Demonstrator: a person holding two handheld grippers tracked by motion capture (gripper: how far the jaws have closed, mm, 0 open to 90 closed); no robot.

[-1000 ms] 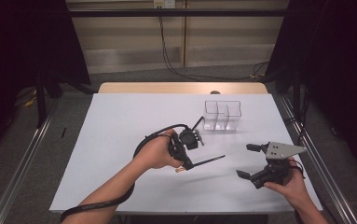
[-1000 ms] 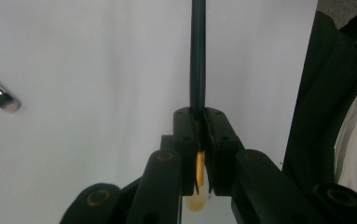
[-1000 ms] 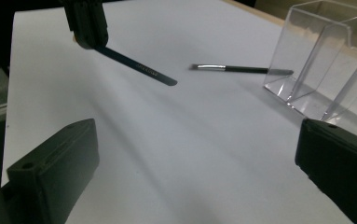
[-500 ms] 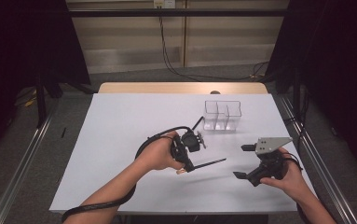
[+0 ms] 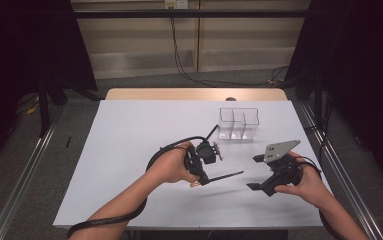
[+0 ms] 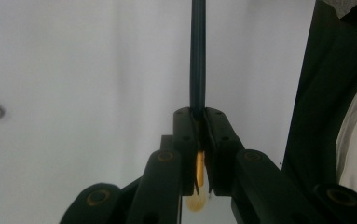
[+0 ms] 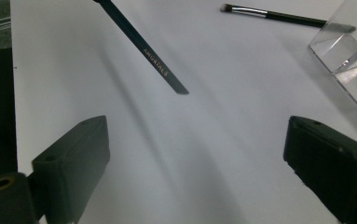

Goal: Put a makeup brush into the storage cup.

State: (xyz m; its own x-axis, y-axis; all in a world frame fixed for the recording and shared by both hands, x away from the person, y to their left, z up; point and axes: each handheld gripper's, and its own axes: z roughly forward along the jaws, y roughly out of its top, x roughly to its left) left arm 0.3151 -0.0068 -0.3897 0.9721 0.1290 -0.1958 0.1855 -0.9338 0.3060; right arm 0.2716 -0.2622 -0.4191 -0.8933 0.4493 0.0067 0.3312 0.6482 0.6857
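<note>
The right gripper, jaws wide and just narrowing on nothing, has edged toward the slim, stiff, light makeup brush clamped near its bristles by the left gripper; take its free handle end.

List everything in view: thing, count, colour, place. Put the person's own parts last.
held makeup brush: 1, dark handle with pale gold lettering and a yellowish end behind the jaws, clamped in the left gripper, handle pointing toward the right gripper.
second makeup brush: 1, black handle, silver ferrule, dark bristles, lying on the table beside the organiser.
clear organiser: 1, transparent, three compartments, far right part of the table.
table: 1, white top with a wooden strip at the far edge.
cables: several, black, on the wall and floor behind the table.
left gripper: 1, black, shut on the held makeup brush, mid table.
right gripper: 1, black with a grey plate, open, jaws just closing a little, nothing between them.
forearms: 2, from the bottom edge.
</note>
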